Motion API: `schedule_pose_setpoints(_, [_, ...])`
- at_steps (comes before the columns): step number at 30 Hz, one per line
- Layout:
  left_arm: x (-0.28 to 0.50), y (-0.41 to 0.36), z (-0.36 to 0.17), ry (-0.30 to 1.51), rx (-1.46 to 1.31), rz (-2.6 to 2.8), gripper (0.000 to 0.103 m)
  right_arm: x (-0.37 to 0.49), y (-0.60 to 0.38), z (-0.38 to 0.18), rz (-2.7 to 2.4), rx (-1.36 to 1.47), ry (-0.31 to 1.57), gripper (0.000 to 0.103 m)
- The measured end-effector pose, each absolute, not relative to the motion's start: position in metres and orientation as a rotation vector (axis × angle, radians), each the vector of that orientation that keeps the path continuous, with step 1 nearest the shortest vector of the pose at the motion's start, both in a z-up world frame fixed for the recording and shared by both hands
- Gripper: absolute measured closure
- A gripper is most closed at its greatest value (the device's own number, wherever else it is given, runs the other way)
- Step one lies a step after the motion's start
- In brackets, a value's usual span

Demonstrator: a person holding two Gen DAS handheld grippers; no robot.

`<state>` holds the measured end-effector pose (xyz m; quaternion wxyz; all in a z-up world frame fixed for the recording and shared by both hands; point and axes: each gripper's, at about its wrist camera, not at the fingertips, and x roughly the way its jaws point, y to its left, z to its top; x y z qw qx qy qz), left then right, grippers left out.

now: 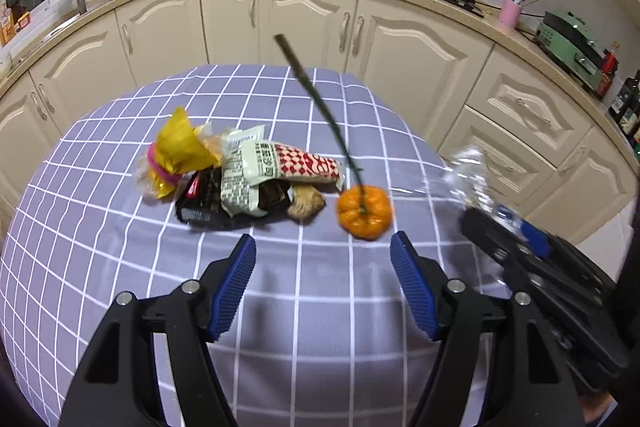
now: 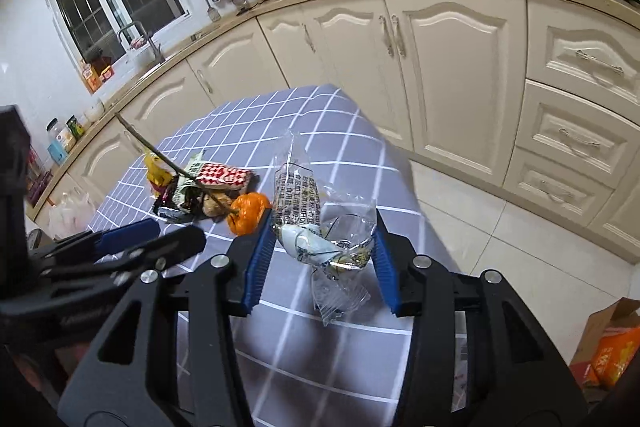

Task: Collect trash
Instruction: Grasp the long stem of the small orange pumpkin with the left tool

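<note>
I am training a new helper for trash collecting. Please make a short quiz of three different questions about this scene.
1. True or false: the left gripper holds a wrapper.
2. What does the right gripper hold? A) clear plastic wrapper B) small orange pumpkin C) ginger piece
3. What colour is the checked tablecloth?

Key: 1 false, its jaws stand open and empty; 2 A; 3 purple with white lines.

Both cameras look forward and down along their own fingers at the checked table (image 1: 120,267), close above it. Both views share the trash pile (image 1: 240,183) (image 2: 200,187), the orange fruit (image 1: 365,213) (image 2: 248,213) and the cabinets (image 1: 400,39) (image 2: 452,75) behind.
</note>
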<state>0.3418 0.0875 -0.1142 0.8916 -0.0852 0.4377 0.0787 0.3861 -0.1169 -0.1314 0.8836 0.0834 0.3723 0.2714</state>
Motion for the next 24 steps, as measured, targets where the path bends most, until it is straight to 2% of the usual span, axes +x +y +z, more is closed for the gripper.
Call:
schedule_pose_setpoints(22, [0.391, 0.052, -0.113, 0.836, -0.174, 0.126, 0.036, 0.389, -0.154, -0.134, 0.608, 0.25, 0.766, 0.058])
schedule_pose_setpoints(23, [0.393, 0.053, -0.114, 0.834, -0.185, 0.111, 0.058, 0.389, -0.155, -0.136, 0.607, 0.255, 0.771, 0.058])
schedule_pose_setpoints(24, [0.395, 0.053, -0.115, 0.837, -0.194, 0.099, 0.071, 0.39, -0.156, -0.137, 0.605, 0.258, 0.775, 0.058])
